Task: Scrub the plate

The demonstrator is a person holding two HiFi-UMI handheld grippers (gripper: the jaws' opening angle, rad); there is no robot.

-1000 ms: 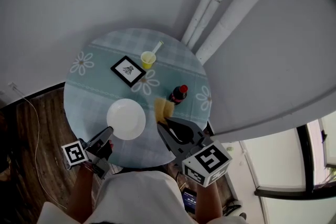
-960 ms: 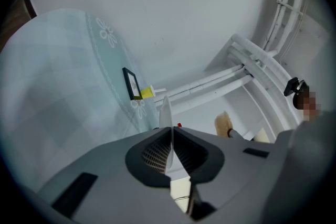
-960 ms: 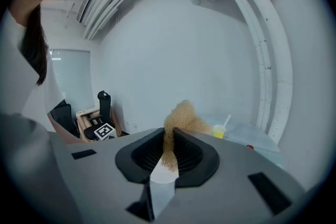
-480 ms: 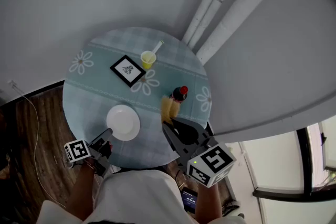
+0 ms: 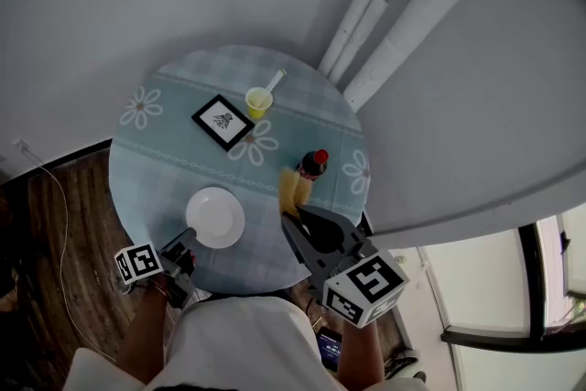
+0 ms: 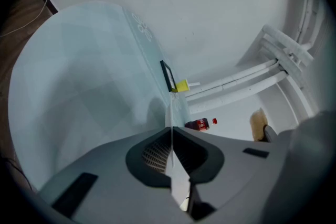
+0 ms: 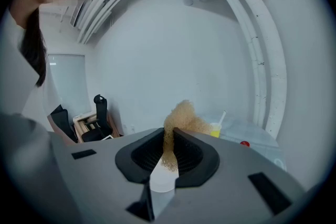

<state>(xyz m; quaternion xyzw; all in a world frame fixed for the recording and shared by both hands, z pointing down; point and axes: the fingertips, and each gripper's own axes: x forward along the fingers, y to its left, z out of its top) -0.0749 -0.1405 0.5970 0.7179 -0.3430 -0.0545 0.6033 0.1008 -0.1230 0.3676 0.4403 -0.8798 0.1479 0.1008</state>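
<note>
The white plate (image 5: 215, 217) sits low at the near left of the round blue-clothed table (image 5: 156, 160). My left gripper (image 5: 188, 237) is shut on its near rim; its jaws have just tightened a little. In the left gripper view the plate (image 6: 170, 113) shows edge-on as a thin white line between the jaws of that gripper (image 6: 171, 132). My right gripper (image 5: 291, 217) is shut on a tan sponge (image 5: 290, 188) and holds it to the right of the plate, apart from it. In the right gripper view the sponge (image 7: 184, 115) sticks out past the right gripper (image 7: 169, 136).
A cola bottle (image 5: 313, 163) stands just beyond the sponge. Further back are a yellow cup with a straw (image 5: 259, 103) and a black-framed card (image 5: 223, 122). White pipes (image 5: 394, 5) run up the wall behind. Wooden floor with a cable (image 5: 50, 224) lies to the left.
The plate and my left gripper have come down toward the table; the plate looks smaller and flatter now. The right gripper with the sponge has barely shifted.
</note>
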